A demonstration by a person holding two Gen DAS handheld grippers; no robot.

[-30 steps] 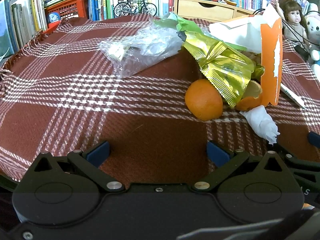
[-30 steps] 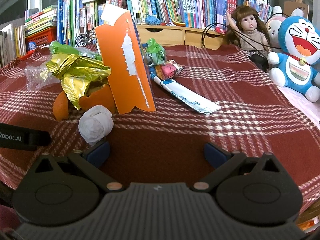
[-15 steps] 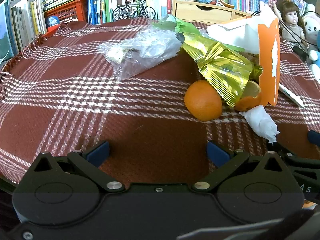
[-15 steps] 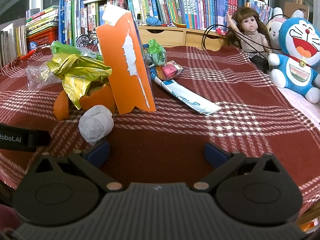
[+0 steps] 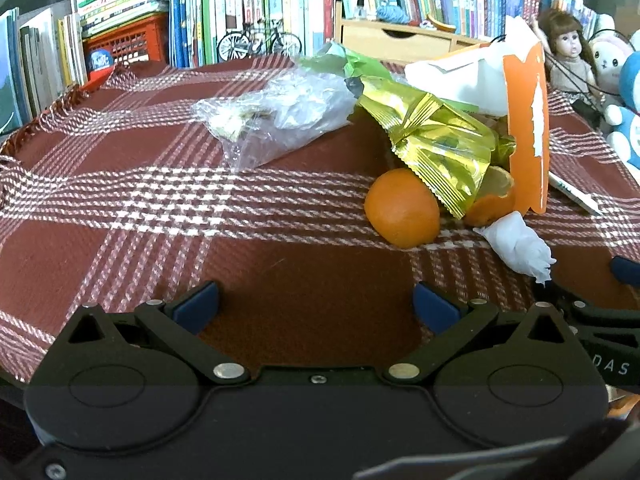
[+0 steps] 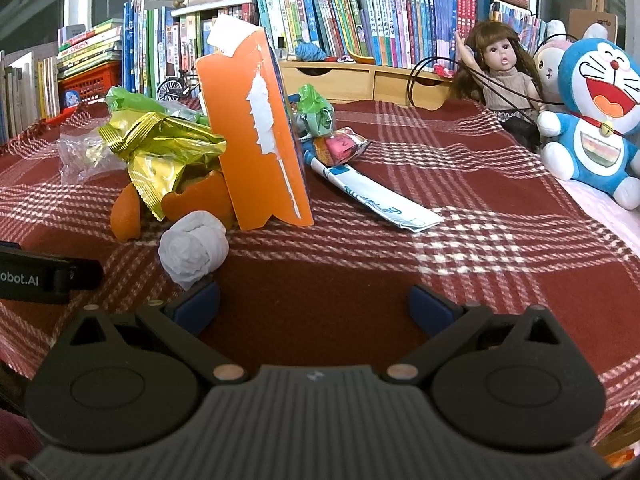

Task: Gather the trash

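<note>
The left gripper (image 5: 316, 306) and right gripper (image 6: 314, 306) are both hovering low over the plaid tablecloth (image 5: 120, 200) with fingers spread wide, pinching nothing. Just beyond the right gripper's left finger, a crumpled white tissue (image 6: 194, 249) is lying. Behind it, orange peel (image 6: 200, 202) and a gold wrapper (image 6: 160, 160) are leaning against an upright torn orange carton (image 6: 256, 132). Farther left, a clear plastic bag (image 5: 276, 116) is resting; to the right, a blue-white tube (image 6: 376, 198) is lying flat.
</note>
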